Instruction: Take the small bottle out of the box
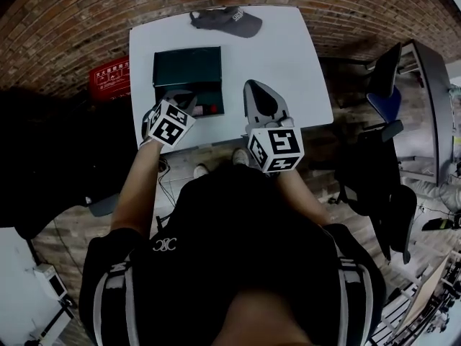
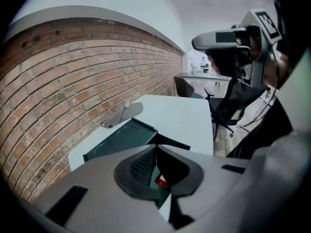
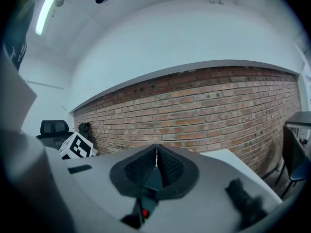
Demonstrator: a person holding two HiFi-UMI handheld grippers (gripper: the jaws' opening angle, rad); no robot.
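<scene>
While both tools are closed and empty, your left tool [image 2: 155, 147] angles down over the open box [image 1: 187, 69], aimed at the small bottle [image 1: 212, 109], probably the red-marked item in its 5 o'clock corner. Your right tool [image 3: 156, 147] hangs at the box's 3 o'clock, clear of that reach.

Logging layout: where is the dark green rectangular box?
Head view: the dark green rectangular box sits left on the white table, the left tongs at its near edge, a dark grey cap beyond it.
</scene>
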